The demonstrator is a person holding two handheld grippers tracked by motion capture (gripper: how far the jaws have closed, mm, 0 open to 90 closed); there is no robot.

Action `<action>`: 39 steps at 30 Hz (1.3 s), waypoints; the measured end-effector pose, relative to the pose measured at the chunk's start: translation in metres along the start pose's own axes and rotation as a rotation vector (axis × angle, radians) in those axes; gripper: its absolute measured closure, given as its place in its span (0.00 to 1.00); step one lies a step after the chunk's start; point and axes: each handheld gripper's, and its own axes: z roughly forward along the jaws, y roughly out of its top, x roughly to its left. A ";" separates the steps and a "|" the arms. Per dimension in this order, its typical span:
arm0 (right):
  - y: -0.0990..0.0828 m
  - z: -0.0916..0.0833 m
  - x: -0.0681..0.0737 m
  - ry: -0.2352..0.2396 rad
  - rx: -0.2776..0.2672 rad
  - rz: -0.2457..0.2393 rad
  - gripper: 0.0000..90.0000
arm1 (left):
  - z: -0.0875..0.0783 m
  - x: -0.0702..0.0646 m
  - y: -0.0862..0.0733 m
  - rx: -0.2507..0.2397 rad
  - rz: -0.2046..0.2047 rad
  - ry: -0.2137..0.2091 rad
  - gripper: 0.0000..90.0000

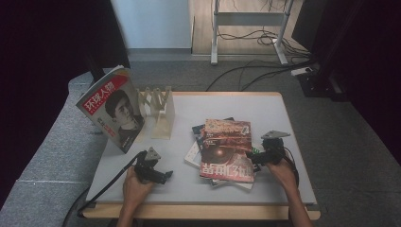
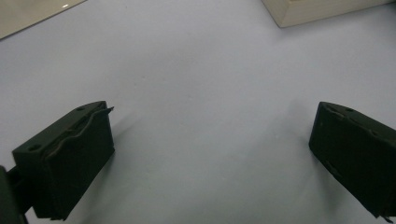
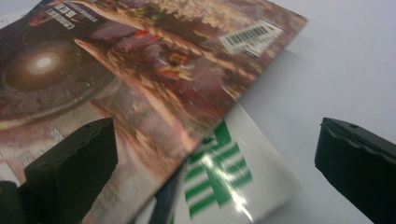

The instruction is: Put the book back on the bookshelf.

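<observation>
A stack of magazines lies on the white table (image 1: 189,184); the top one (image 1: 226,149) has a dark red-brown cover with a glowing disc (image 3: 140,74). Under it a white magazine with green marks (image 3: 224,177) juts out. My right gripper (image 1: 254,158) sits at the stack's right edge, jaws wide open, one jaw over the red cover and the other over bare table. My left gripper (image 1: 163,176) rests near the front left of the table, open, with only bare table (image 2: 201,93) between its jaws. A red-and-white portrait magazine (image 1: 111,108) stands upright at the back left.
A pale wooden zigzag rack (image 1: 158,109) stands on the table beside the upright magazine; its base corner (image 2: 322,9) shows ahead of the left gripper. Grey carpet surrounds the table, with cables and a desk frame (image 1: 246,33) behind.
</observation>
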 end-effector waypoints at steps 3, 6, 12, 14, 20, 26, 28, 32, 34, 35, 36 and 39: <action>0.005 0.009 0.004 0.012 0.007 -0.021 0.00 | 0.000 0.000 0.000 0.000 0.000 0.000 0.00; 0.010 0.017 0.009 0.034 0.011 -0.038 0.00 | 0.000 0.000 0.000 0.000 0.000 0.000 0.00; 0.016 0.030 0.013 0.051 0.031 -0.045 0.00 | 0.000 0.000 0.000 0.000 -0.001 0.001 0.00; 0.018 0.032 0.014 0.056 0.029 -0.045 0.00 | 0.000 0.000 0.000 0.000 -0.001 0.001 0.00; 0.019 0.037 0.016 0.074 0.028 -0.026 0.00 | 0.000 0.000 0.000 0.000 -0.002 -0.002 0.00; 0.019 0.035 0.021 0.059 0.024 -0.058 0.00 | 0.000 0.000 0.000 0.000 -0.003 -0.003 0.00; 0.019 0.036 0.024 0.067 0.025 -0.069 0.00 | 0.000 0.000 0.000 0.001 -0.003 -0.003 0.00; 0.021 0.038 0.036 0.096 0.032 -0.099 0.00 | 0.000 0.000 0.000 0.001 -0.003 -0.003 0.00; 0.022 0.039 0.043 0.120 0.035 -0.120 0.00 | 0.000 0.000 0.000 0.001 -0.003 -0.003 0.00; 0.023 0.040 0.047 0.135 0.036 -0.129 0.00 | 0.000 0.000 0.000 0.001 -0.003 -0.003 0.00; 0.023 0.041 0.052 0.147 0.034 -0.137 0.00 | 0.000 0.000 0.000 0.001 -0.003 -0.003 0.00; 0.024 0.043 0.062 0.167 0.032 -0.152 0.00 | 0.000 0.000 0.000 0.004 -0.003 -0.001 0.00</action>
